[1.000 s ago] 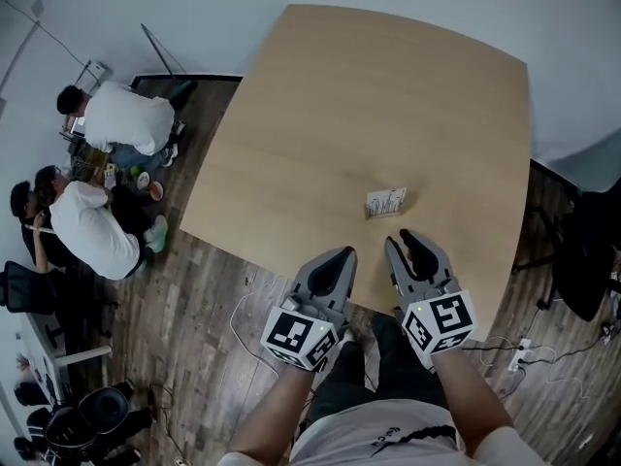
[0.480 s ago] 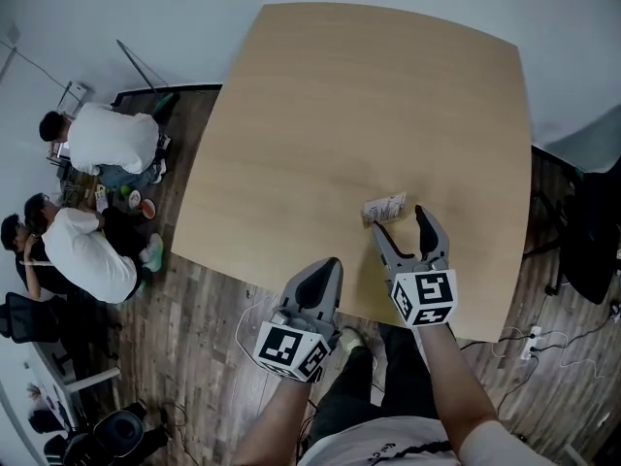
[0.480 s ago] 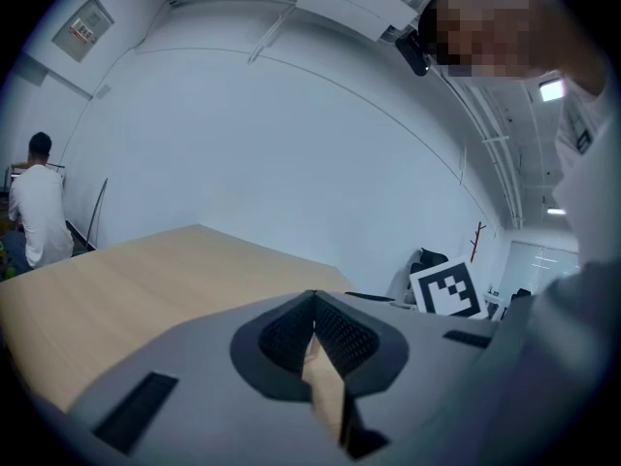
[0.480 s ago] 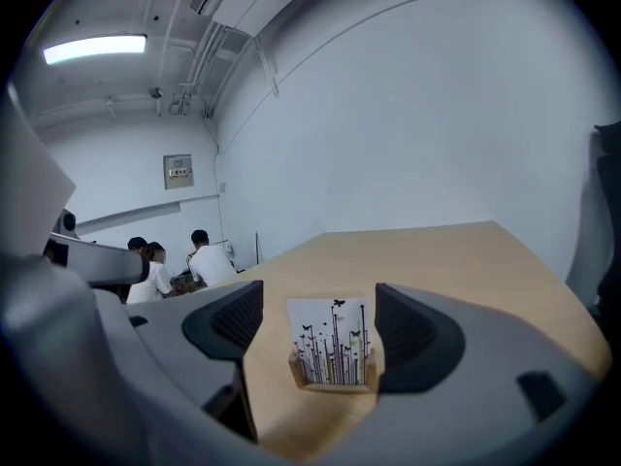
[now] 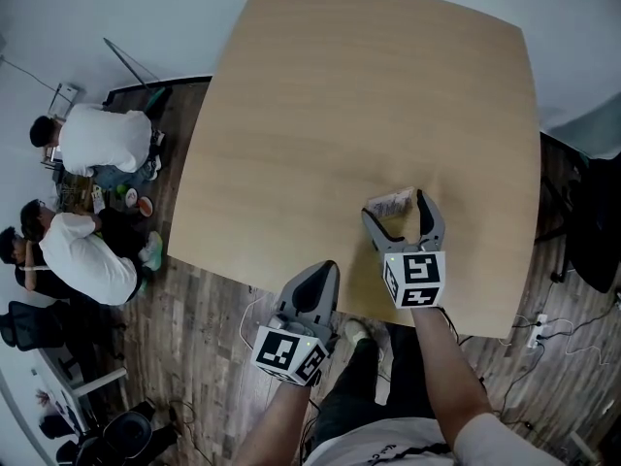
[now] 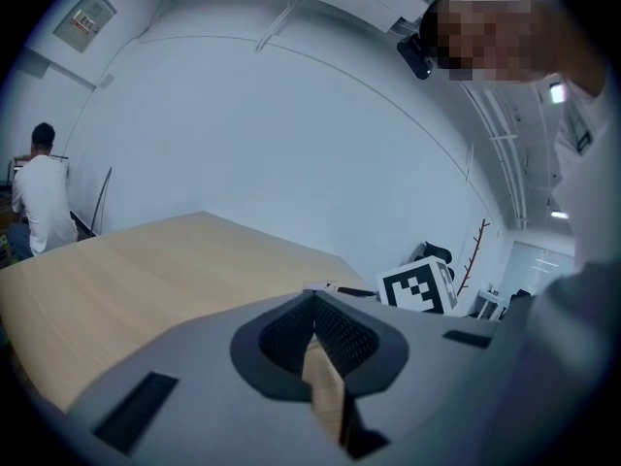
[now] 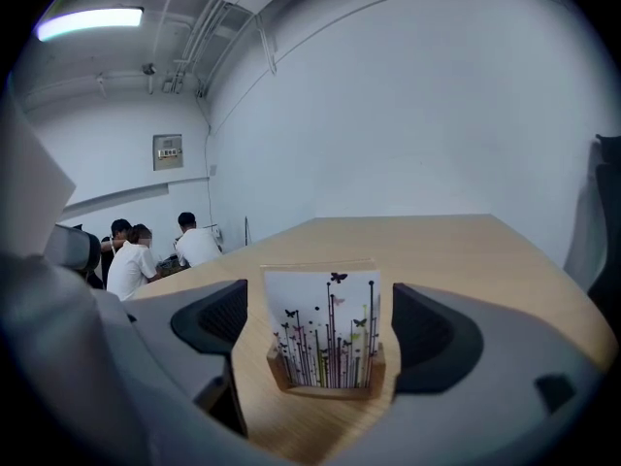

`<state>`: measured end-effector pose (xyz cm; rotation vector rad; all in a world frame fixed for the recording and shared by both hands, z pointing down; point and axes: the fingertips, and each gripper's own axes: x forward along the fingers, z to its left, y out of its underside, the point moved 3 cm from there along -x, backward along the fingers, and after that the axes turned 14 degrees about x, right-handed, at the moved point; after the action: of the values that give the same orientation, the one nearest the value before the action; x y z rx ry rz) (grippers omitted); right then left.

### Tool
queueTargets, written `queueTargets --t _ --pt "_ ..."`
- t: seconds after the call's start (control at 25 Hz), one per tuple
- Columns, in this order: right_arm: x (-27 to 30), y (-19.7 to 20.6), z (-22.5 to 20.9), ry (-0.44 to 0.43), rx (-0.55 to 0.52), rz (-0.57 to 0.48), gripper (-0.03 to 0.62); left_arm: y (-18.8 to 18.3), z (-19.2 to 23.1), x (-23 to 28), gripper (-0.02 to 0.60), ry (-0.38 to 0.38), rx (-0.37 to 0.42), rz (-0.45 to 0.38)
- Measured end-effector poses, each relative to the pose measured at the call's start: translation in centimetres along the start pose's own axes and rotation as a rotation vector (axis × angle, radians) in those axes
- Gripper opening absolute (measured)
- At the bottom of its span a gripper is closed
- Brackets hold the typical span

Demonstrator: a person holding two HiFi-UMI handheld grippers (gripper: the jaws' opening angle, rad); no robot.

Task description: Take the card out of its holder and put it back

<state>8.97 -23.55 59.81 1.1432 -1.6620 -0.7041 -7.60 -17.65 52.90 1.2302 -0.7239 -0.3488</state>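
Right gripper [image 5: 399, 212] has come forward and down since a second ago, and its jaws have just been opening. They now stand spread wide either side of the white card printed with dark stems and butterflies [image 7: 322, 323], pads clear of it. The card stands upright in its small wooden block holder [image 7: 325, 388] on the light wooden table [image 5: 369, 85], near-right part. Removal not started, probably lining up the pinch. Left gripper [image 5: 317, 278] is pressed together, empty, by the table's near edge.

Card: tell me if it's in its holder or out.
In. The card stands upright, its bottom edge seated in the wooden holder on the table.
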Motion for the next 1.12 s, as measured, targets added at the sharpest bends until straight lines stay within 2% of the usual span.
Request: queueTargets --t 0.56,1.12 --pt "1.6 0.5 -0.1 0.046 -0.063 0.003 0.436 1.3 0.7 -0.3 0.012 -0.008 -0.03 0.008" --pt "1.4 0.4 -0.4 0.025 -0.069 -0.002 0.431 0.4 0.0 1.3 0.012 0.013 -0.011 -0.012"
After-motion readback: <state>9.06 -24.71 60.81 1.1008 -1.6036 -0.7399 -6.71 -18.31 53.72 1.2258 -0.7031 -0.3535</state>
